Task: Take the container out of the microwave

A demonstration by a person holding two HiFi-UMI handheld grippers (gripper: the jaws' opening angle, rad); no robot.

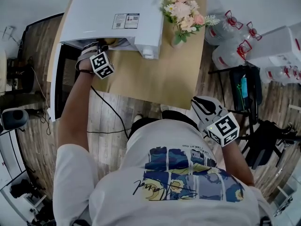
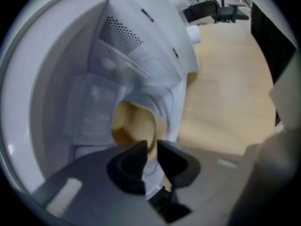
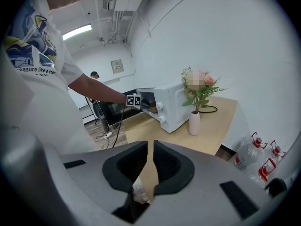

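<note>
A white microwave stands on the wooden table with its door swung open to the left. My left gripper reaches into the cavity. In the left gripper view a clear plastic container with yellowish food sits inside, and the left gripper is shut on its near rim. My right gripper hangs by the person's right hip, away from the table. In its own view the right gripper is shut with nothing held, and the microwave shows far off.
A vase of pink flowers stands right of the microwave. Large water bottles and white boxes sit on the floor at the right, beside a black stand. A black cable trails across the wood floor.
</note>
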